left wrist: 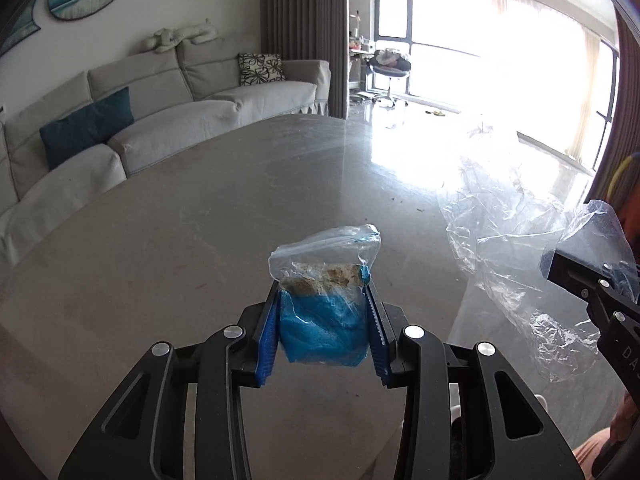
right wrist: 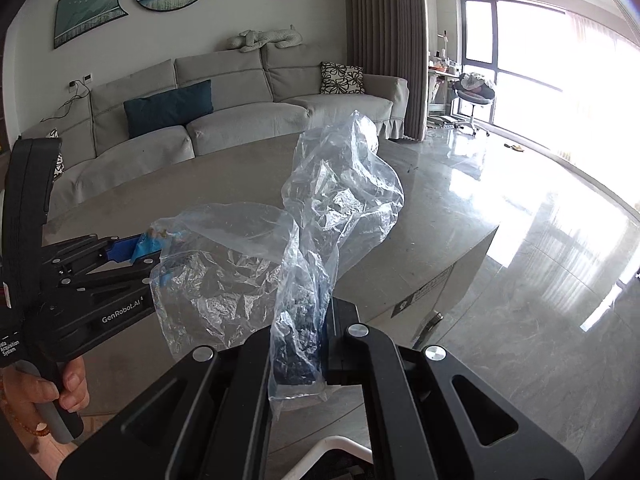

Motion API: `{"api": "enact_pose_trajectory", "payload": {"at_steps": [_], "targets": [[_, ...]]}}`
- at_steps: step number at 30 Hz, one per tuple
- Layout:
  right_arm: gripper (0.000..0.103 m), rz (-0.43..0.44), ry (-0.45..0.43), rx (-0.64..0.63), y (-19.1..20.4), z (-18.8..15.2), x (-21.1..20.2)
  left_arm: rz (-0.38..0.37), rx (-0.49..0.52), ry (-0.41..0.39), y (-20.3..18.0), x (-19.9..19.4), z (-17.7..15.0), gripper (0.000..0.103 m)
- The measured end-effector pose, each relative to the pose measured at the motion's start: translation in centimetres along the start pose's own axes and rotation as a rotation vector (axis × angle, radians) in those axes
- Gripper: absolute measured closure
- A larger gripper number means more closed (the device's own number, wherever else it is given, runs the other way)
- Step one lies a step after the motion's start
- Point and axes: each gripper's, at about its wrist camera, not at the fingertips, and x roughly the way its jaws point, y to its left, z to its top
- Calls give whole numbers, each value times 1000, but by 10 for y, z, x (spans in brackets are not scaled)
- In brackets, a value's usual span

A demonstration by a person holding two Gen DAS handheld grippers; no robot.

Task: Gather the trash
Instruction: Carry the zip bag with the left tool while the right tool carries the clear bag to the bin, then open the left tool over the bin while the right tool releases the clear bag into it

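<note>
My left gripper [left wrist: 324, 304] is shut on a small blue and clear snack wrapper [left wrist: 326, 292] with brown crumbs inside, held above the grey table [left wrist: 180, 216]. My right gripper [right wrist: 300, 328] is shut on the edge of a large clear plastic bag [right wrist: 340, 192], which billows up and to the left in front of it. The bag also shows at the right of the left wrist view [left wrist: 508, 236]. The left gripper appears in the right wrist view [right wrist: 132, 254], with the wrapper [right wrist: 150, 244] right next to the bag's opening.
A grey sofa [left wrist: 160, 120] with a teal cushion [left wrist: 86, 126] stands behind the table. A glossy tiled floor [right wrist: 540, 280] lies to the right of the table edge. A swivel chair [right wrist: 474, 94] stands by the bright window. A white rim [right wrist: 340, 446] shows below the right gripper.
</note>
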Motion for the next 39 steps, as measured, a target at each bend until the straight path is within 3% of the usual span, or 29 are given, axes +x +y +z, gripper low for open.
{"api": "enact_pose_trajectory", "payload": {"at_steps": [10, 16, 22, 27, 28, 30, 31, 33, 39], "targets": [[102, -141, 84, 103, -25, -98, -72, -168, 215, 69, -90, -32, -77, 65], [102, -200, 118, 161, -33, -138, -93, -293, 285, 171, -132, -28, -124, 65], [102, -225, 155, 211, -42, -166, -95, -329, 402, 231, -161, -14, -157, 65], [102, -235, 193, 233, -50, -185, -94, -348, 424, 316, -161, 14, -165, 65], [102, -237, 199, 239, -53, -188, -93, -377, 437, 357, -166, 20, -171, 63], [102, -240, 211, 244, -55, -190, -90, -393, 465, 465, -171, 32, -184, 25], [102, -241, 217, 245, -56, -194, -89, -352, 476, 471, -172, 35, -189, 8], [102, -238, 221, 249, -57, -196, -88, -302, 498, 410, -173, 31, -188, 8], [102, -224, 235, 249, -56, -196, -82, -260, 508, 304, -167, 9, -171, 7]]}}
